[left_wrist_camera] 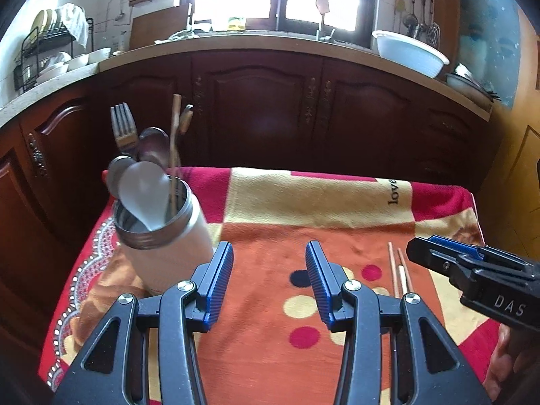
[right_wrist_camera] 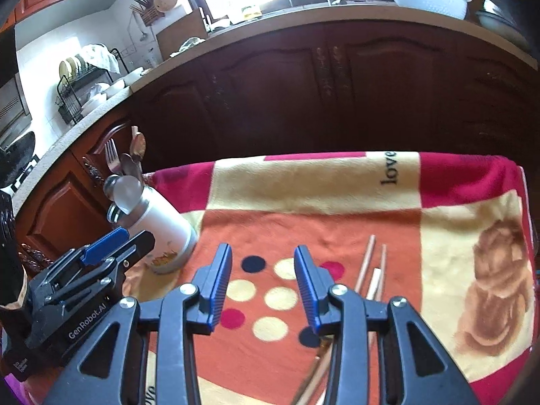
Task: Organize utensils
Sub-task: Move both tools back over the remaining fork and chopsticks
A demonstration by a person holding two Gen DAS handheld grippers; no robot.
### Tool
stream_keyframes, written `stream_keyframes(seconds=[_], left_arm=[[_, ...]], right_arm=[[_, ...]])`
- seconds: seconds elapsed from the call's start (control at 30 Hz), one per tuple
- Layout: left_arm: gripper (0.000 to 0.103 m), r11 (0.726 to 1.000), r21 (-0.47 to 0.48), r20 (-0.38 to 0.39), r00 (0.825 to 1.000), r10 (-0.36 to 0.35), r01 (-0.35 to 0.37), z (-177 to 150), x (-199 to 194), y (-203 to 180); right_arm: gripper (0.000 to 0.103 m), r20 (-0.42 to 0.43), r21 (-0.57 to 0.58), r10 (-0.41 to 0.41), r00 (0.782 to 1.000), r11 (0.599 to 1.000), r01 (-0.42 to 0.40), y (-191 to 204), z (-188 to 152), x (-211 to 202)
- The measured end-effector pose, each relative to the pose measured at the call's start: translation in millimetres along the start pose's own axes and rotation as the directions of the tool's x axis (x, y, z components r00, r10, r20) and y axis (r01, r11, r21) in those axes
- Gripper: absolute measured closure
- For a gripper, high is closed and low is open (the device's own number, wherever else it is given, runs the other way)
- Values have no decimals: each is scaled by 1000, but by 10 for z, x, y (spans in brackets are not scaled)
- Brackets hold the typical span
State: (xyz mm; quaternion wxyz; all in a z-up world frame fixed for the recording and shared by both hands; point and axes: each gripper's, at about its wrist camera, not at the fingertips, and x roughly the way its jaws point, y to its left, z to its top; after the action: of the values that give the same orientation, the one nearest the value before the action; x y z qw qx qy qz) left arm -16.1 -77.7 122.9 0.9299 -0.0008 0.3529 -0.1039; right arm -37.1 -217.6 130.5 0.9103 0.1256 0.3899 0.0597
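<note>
- Left gripper (left_wrist_camera: 269, 254): jaws spread wide with nothing between them, hovering over the orange part of the blanket (left_wrist_camera: 337, 195); from the right wrist view it sits at 8 o'clock, seen side-on
- Right gripper (right_wrist_camera: 262, 256): jaws also wide apart and empty, above the dotted patch of the blanket; in the left wrist view it enters from 3 o'clock, where its opening cannot be told
- Chopsticks (right_wrist_camera: 373, 270): lying loose on the blanket at about 1 o'clock from the right gripper, just beside its right finger, running away from the camera; more sticks show blurred under the same gripper at 6 o'clock
- Holder (left_wrist_camera: 165, 236): a white cylinder with a metal rim, tilted, at 10 o'clock from the left gripper near the blanket's left edge
- In the holder: spoons (left_wrist_camera: 143, 192), a fork (left_wrist_camera: 123, 125) with tines up, and a thin wooden stick (left_wrist_camera: 174, 148)
- Beyond the blanket: dark wooden cabinets (left_wrist_camera: 256, 101) under a counter
</note>
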Motion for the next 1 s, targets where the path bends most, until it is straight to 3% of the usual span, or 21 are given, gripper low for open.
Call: stream_keyframes(seconds=[0.53, 1.0], left_arm=[[34, 998, 25, -62, 996, -59, 61, -105, 147, -357], [34, 991, -8, -148, 980, -134, 134, -198, 308, -328]], right_arm=[[63, -18, 29, -74, 997, 997, 75, -408, -168, -172], [63, -95, 73, -129, 987, 988, 136, -905, -409, -124]])
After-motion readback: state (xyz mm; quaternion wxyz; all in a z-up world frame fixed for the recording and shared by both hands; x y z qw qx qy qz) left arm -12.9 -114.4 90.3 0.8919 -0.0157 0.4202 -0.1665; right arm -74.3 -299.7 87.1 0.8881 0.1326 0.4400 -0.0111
